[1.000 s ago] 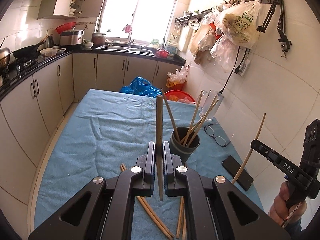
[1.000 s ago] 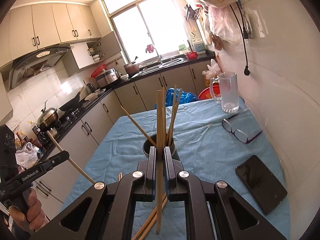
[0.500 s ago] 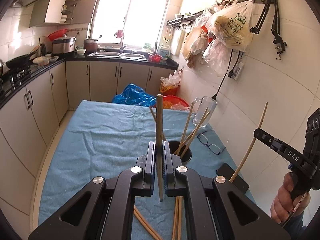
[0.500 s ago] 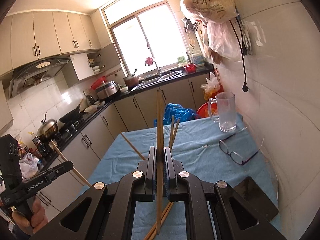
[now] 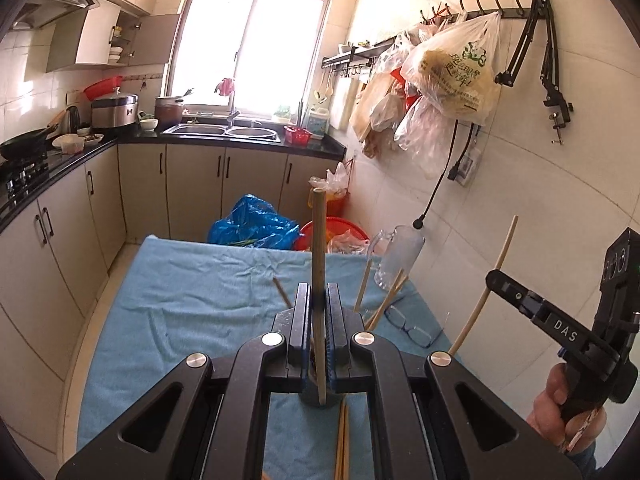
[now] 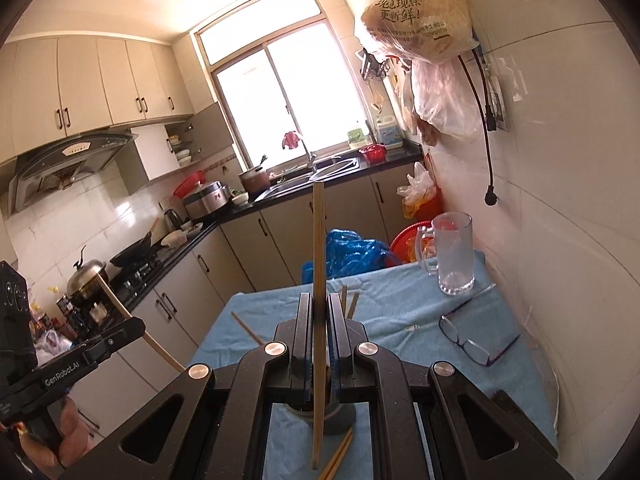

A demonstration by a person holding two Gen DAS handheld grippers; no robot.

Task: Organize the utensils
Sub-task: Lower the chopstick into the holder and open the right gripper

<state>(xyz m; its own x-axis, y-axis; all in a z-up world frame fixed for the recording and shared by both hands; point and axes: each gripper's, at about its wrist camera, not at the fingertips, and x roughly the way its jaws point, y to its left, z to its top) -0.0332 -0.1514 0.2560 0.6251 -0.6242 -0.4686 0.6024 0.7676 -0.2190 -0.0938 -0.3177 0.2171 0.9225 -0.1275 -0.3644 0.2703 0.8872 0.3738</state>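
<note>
Left gripper (image 5: 318,300): jaws fully closed on one wooden chopstick (image 5: 319,248), clamped low on the shaft, standing nearly upright. Loose chopsticks (image 5: 342,440) lying flat on the blue-clothed surface (image 5: 180,300) below, waiting their turn.

Centre: dark holder (image 6: 344,414) directly beneath both grippers, mostly hidden by them, with several standing chopsticks (image 5: 362,286) leaning outward.

Right gripper (image 6: 319,308): jaws likewise shut tight on a second chopstick (image 6: 318,240), long end up, short end hanging below the pads.

Step in hand, judging by the layout: delivery of each held stick into the holder.
- Bring one gripper over the rim at a time, to avoid crossing tips.
- Aim the lower end into a gap between the leaning sticks.
- Lower until the end sits inside the rim, then release; a drop from height likely to bounce out or tip the holder.

Room for moving, left to right:
- Left edge of the surface open to the floor beside the cabinets; plenty of air there.
- Far end bare and wide.
- Right side tight: glass mug (image 6: 454,256), glasses (image 6: 472,340) and dark phone (image 6: 516,404) along the tiled wall, hanging bags overhead. Keep right-hand swings inward.
</note>
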